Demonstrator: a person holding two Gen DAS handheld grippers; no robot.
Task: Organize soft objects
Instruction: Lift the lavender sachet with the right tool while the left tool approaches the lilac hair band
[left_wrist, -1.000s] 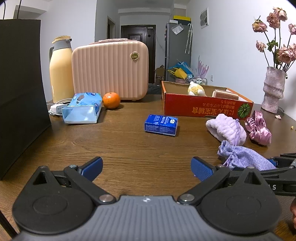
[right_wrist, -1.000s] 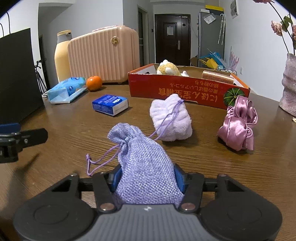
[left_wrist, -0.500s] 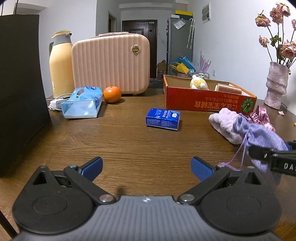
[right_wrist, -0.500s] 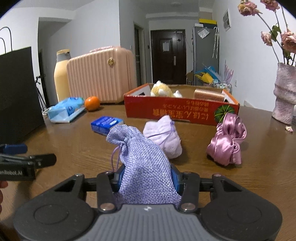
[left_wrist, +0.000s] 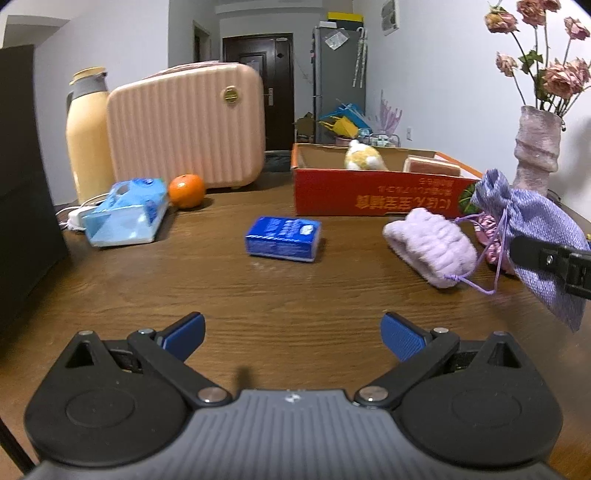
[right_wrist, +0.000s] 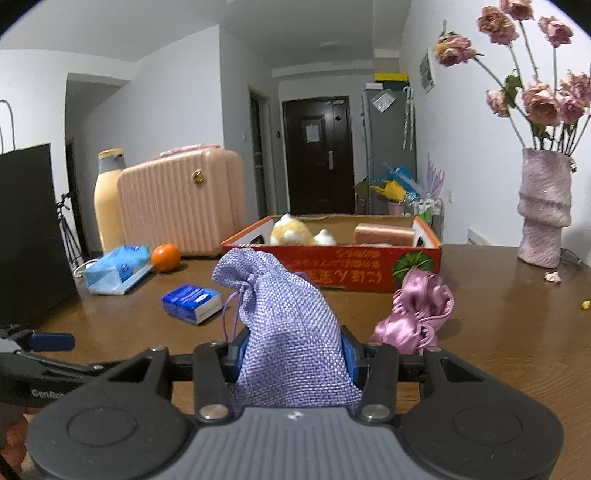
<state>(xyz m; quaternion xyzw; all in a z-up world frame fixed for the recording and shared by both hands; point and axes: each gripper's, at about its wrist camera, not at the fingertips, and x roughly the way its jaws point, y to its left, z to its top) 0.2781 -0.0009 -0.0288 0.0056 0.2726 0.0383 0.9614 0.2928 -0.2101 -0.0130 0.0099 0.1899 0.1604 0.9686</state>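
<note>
Lavender woven pouch (right_wrist: 291, 328), red box (right_wrist: 369, 273), ribbed peach case (right_wrist: 181, 199).

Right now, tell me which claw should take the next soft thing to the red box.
Right. The right claw is already shut on the lilac pouch, lifted and facing the red box. The left claw is open and empty.

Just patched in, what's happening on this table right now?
A person is sorting soft items. The right gripper is shut on a lavender woven drawstring pouch, held clear of the wooden table. The left gripper is open, with nothing between its jaws. A fluffy lilac pouch and a pink satin scrunchie lie on the table before the red cardboard box, which already holds a yellow plush toy.
</note>
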